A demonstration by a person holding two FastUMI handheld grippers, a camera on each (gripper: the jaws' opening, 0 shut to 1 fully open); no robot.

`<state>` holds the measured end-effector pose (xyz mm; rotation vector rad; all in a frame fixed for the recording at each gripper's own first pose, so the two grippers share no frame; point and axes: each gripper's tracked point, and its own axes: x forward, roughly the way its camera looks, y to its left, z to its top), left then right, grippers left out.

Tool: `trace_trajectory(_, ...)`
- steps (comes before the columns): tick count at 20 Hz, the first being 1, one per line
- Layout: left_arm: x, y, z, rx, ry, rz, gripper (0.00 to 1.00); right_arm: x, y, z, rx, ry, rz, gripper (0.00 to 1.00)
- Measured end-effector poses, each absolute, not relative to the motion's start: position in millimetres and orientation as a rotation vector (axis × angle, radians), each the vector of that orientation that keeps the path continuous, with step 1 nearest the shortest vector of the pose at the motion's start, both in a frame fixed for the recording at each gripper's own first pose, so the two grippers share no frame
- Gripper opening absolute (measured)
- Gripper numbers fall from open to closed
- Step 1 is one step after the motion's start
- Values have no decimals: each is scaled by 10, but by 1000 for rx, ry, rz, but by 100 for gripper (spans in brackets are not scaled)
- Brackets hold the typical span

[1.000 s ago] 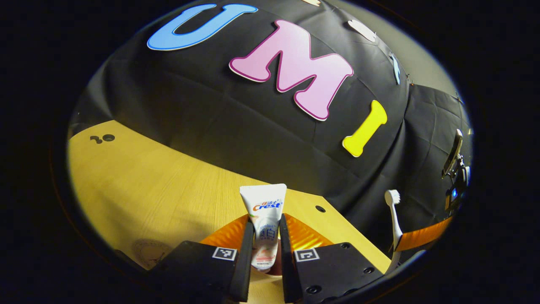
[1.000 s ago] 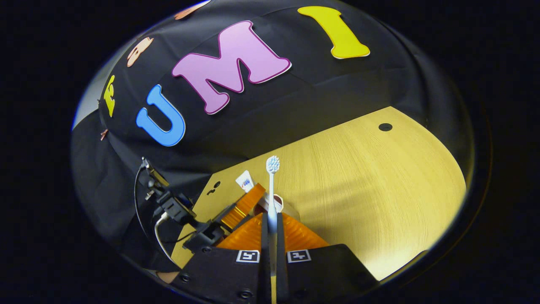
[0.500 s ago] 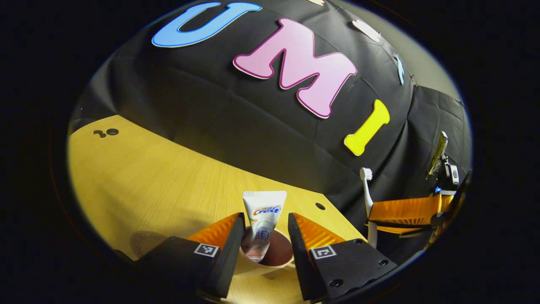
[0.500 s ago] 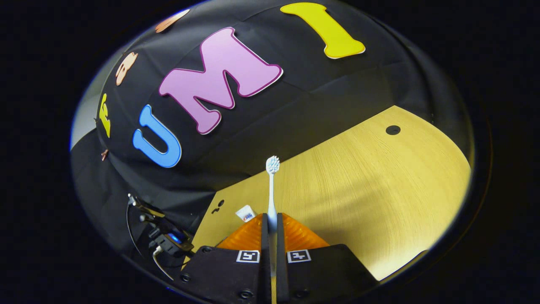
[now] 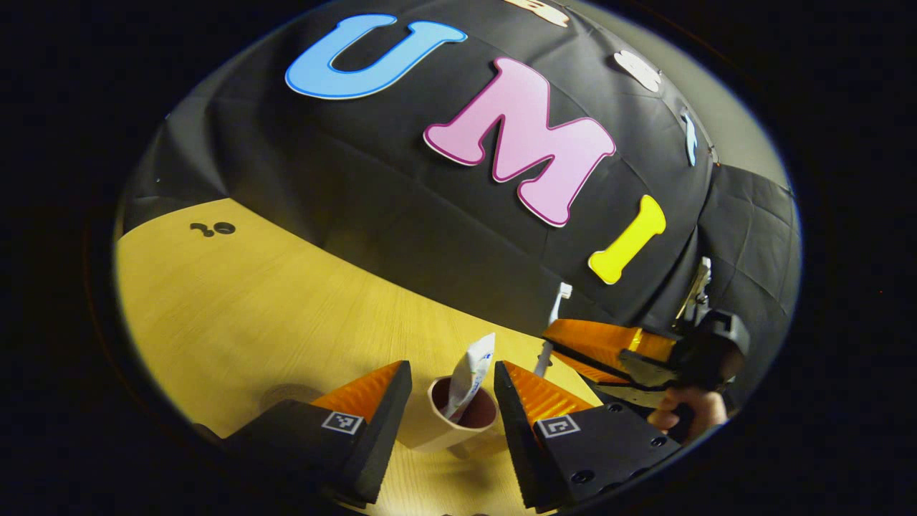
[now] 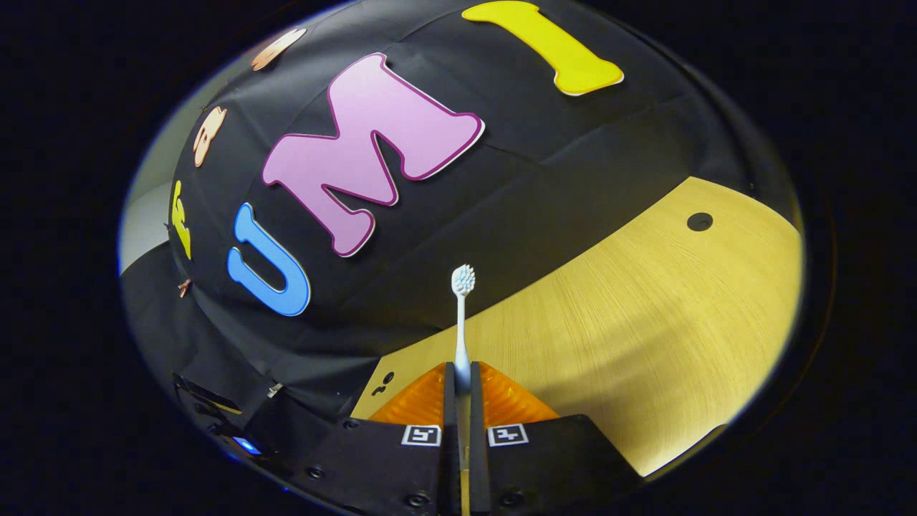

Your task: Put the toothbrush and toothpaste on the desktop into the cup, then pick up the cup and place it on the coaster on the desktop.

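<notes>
**Toothpaste in, toothbrush up**

Standing in the cup on the desk, leaning: the toothpaste. Spread wide around the cup, one finger on each side, not touching: the left gripper. Closed tight on the toothbrush, bristles pointing up: the right gripper. Seen just beside the cup from the left gripper view, with a hand behind it.

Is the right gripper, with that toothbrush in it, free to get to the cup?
Probably yes. The cup stands open-topped between the left gripper's spread fingers, with only the toothpaste leaning inside. The right gripper, clamping the toothbrush, sits just beside it.
</notes>
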<state>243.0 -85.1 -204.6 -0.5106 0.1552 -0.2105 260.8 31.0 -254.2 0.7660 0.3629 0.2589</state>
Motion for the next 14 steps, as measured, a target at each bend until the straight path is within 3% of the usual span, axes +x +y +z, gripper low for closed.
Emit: trace_trajectory(14, 1564, -561, -2353, -491, 218, -235, 73, 2501, 555, -3030, 627, 275, 186, 9)
